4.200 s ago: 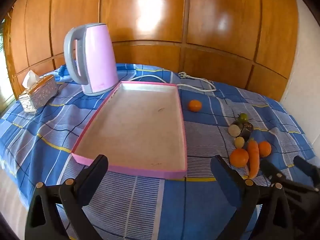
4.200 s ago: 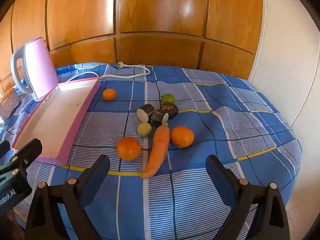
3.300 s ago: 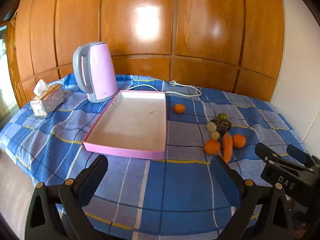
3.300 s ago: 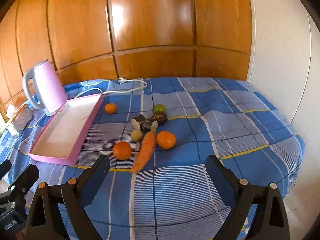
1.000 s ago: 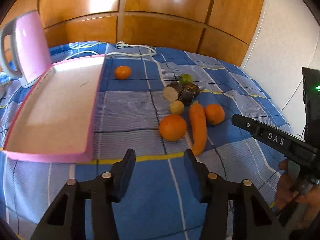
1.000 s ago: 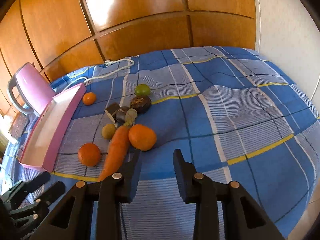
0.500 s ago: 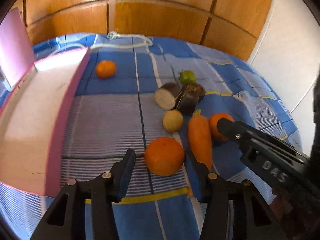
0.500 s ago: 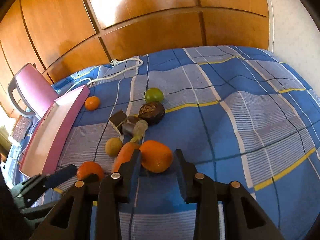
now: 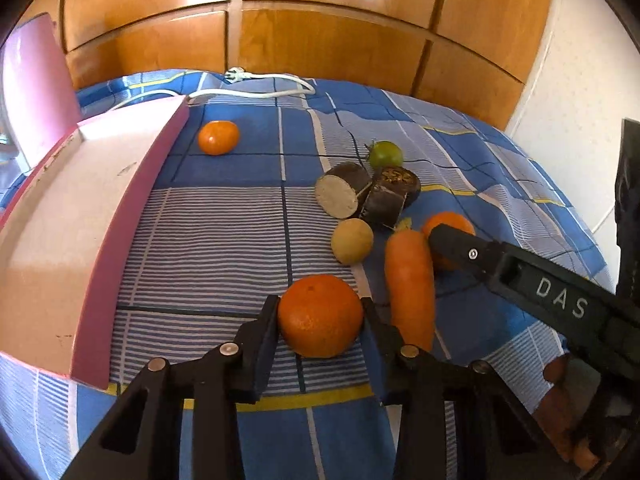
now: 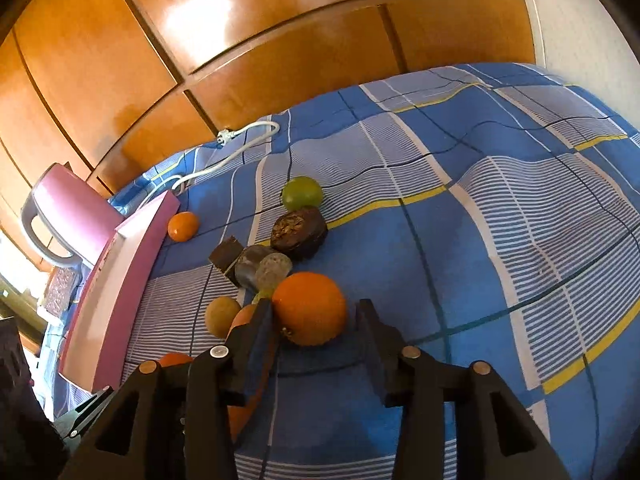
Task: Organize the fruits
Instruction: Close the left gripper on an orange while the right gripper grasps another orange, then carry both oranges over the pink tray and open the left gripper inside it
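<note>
My left gripper [image 9: 320,320] has both fingers against the sides of a large orange [image 9: 320,315] lying on the blue checked cloth. My right gripper [image 10: 314,330] is around a second orange [image 10: 309,307]; its left finger touches it, a small gap shows at its right finger. A carrot [image 9: 410,284] lies between the two oranges. A pink tray [image 9: 72,216] stands to the left. A third small orange [image 9: 218,137] lies by the tray's far corner.
A beige round fruit [image 9: 352,240], dark cut pieces [image 9: 384,196] and a green fruit [image 9: 385,153] lie behind the carrot. A pink kettle [image 9: 36,80] and a white cable [image 9: 256,88] are at the back. Wooden panels [image 9: 320,40] back the table.
Both grippers have moved forward and down onto the oranges and their jaws have narrowed, the left one closing against its orange.
</note>
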A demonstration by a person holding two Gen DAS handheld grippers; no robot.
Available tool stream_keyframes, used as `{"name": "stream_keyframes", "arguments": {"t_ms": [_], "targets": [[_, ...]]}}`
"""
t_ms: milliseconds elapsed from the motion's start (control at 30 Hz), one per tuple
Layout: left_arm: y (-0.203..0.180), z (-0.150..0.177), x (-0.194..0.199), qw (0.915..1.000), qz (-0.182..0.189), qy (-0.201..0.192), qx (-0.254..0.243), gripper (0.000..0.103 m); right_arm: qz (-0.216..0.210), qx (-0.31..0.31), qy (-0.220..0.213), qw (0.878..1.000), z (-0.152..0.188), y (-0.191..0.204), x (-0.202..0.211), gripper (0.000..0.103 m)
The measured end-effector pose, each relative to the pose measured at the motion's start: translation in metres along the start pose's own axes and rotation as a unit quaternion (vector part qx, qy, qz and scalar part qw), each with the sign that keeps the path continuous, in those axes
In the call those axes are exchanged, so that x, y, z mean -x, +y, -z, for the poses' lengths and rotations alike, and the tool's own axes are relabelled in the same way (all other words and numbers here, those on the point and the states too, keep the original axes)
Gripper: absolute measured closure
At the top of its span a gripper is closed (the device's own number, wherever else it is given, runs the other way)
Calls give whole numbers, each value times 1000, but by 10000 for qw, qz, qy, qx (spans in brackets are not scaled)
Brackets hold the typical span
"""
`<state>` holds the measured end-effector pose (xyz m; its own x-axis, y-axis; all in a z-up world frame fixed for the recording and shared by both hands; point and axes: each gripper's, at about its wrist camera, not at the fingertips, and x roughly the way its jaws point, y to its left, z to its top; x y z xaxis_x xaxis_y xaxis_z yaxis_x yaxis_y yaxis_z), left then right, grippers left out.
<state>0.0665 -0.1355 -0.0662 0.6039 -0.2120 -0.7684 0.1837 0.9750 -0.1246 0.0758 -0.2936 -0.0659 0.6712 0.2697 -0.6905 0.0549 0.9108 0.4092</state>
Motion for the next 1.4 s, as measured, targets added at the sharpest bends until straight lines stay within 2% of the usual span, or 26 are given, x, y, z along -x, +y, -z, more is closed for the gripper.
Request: {"name": "stream_keyframes", "arguments": {"t_ms": [233, 367, 600, 1000, 1167, 1400], "targets": [[3, 5, 16, 9999, -160, 3, -41, 66, -71, 21, -16, 10000, 0, 1, -1, 65], [12, 13, 41, 9991, -387, -164, 10, 66, -132, -86, 15, 9999, 0, -2, -2, 65], [17, 13, 82, 9963, -618, -587, 125, 66, 67, 188, -108, 9997, 5, -1, 8, 68], [27, 15, 91, 9927, -677, -956, 272, 66, 130, -7, -128, 9998, 9, -2, 16, 68], [42, 13, 97, 9894, -789, -1127, 473, 66, 172, 164, -404, 9989, 10, 11, 27, 68], [72, 11, 104, 9846, -974, -1223, 782, 66, 188, 840, -649, 9942, 20, 53, 38, 68]]}}
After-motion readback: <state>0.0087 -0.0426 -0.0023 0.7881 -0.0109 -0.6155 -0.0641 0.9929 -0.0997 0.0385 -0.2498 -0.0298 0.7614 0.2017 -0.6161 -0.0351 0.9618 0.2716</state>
